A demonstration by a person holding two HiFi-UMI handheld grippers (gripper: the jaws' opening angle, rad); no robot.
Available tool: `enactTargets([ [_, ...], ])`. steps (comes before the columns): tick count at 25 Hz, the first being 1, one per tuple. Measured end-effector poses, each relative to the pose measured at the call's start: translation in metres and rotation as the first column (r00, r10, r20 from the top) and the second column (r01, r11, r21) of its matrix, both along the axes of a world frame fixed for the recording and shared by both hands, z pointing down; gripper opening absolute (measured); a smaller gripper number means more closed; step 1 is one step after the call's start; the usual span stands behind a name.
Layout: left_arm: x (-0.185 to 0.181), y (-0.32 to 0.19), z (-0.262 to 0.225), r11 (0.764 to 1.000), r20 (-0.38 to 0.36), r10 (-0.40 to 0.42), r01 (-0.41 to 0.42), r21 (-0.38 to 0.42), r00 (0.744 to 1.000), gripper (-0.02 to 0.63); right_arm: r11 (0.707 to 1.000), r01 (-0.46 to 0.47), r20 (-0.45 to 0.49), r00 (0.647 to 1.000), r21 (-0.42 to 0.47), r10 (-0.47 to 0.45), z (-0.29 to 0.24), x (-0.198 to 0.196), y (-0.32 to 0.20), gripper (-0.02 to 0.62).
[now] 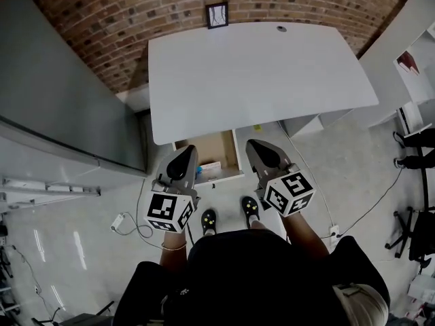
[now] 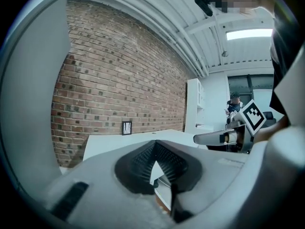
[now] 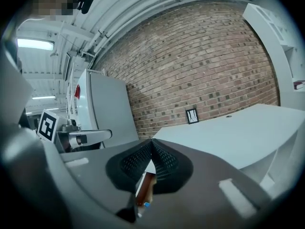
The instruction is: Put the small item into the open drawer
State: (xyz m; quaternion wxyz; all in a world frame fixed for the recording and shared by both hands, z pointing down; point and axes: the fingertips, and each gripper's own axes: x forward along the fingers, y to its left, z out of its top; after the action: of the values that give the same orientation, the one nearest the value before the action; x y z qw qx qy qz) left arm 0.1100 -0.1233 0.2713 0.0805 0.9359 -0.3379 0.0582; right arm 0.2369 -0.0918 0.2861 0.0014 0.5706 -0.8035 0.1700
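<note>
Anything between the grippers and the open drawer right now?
Nothing visible. The left gripper and right gripper, both shut and empty, hang over the open drawer near its front; the desk covers only its back.

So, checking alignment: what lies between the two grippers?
The open drawer lies between the left gripper and the right gripper, under the table edge; the head view shows it.

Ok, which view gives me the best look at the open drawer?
The head view: it looks straight down into the open drawer under the desk, with the wooden floor visible. The left gripper view and the right gripper view each catch only a sliver of it in the gap beneath their closed jaws.
</note>
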Motion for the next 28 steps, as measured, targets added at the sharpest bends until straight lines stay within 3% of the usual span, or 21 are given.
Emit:
enactTargets([
  [28,0.002,0.019,-0.009,1.000,0.000,-0.013,0.013,0.019,1.000,-0.011,0.999,0.019,0.005,1.000,0.040,-0.019,-0.017,0.001,0.020,0.011],
])
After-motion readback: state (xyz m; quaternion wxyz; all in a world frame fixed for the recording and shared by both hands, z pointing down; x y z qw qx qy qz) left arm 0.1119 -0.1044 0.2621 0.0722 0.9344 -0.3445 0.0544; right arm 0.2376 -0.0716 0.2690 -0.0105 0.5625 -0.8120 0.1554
